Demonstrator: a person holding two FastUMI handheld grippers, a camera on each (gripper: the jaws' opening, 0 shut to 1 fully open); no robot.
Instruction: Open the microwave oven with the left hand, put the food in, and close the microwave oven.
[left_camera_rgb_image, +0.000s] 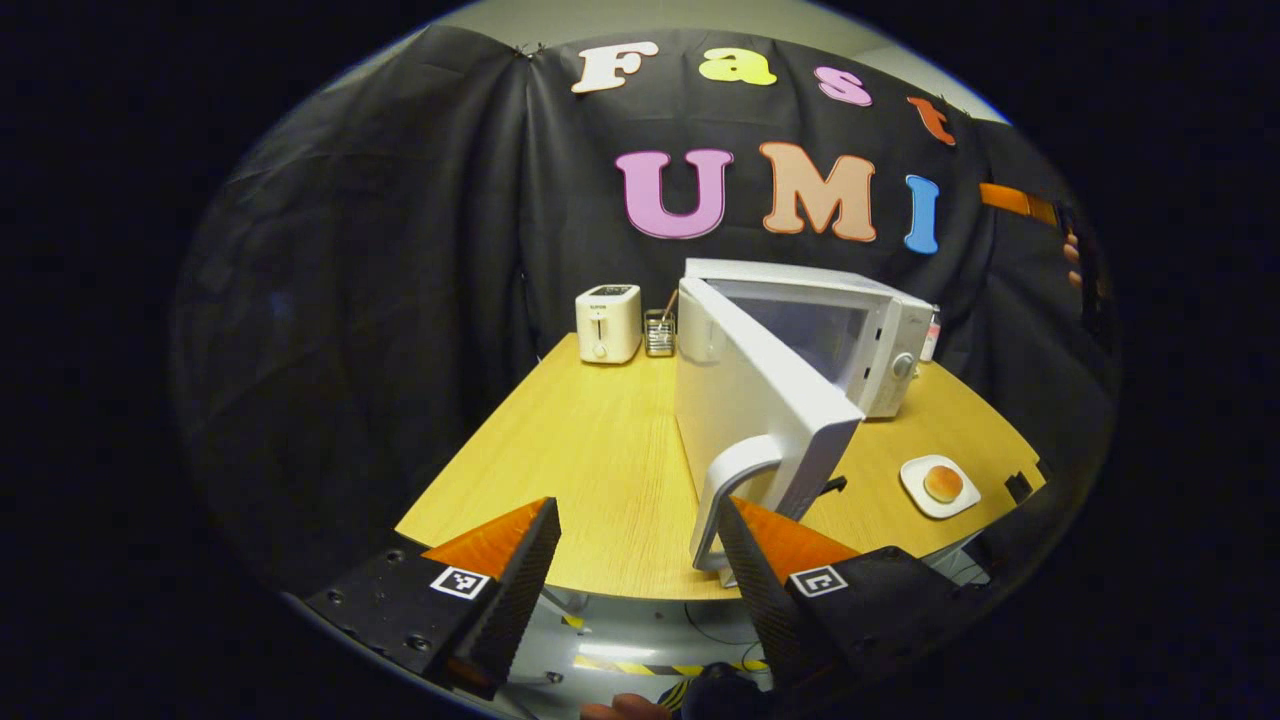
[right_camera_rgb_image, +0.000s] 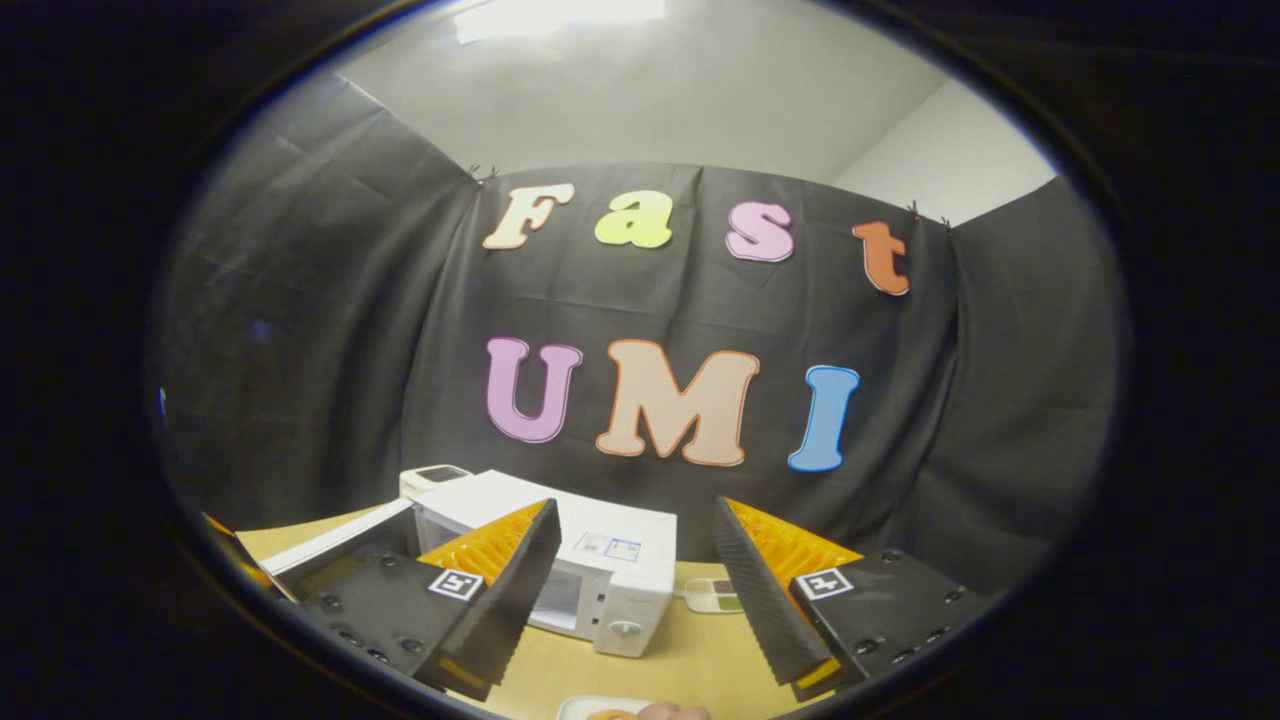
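Observation:
The white microwave (left_camera_rgb_image: 880, 340) stands at the back right of the wooden table (left_camera_rgb_image: 590, 440), its door (left_camera_rgb_image: 750, 400) swung wide open toward me. My left gripper (left_camera_rgb_image: 635, 510) is open at the table's front edge; the door's handle (left_camera_rgb_image: 725, 490) lies just by the tip of its right finger, not clamped. A bun (left_camera_rgb_image: 942, 482) sits on a small white plate (left_camera_rgb_image: 925, 500) in front of the microwave. My right gripper (right_camera_rgb_image: 632, 510) is open and holds nothing, high above the microwave (right_camera_rgb_image: 600, 560), whose open door (right_camera_rgb_image: 330, 545) points left. The plate's rim (right_camera_rgb_image: 590, 706) peeks in at the bottom.
A white toaster (left_camera_rgb_image: 608, 322) and a small metal rack (left_camera_rgb_image: 658, 333) stand at the table's back, left of the microwave. A hand with the other gripper (left_camera_rgb_image: 1085, 265) hangs high at the far right. A small flat item (right_camera_rgb_image: 715, 595) lies beside the microwave.

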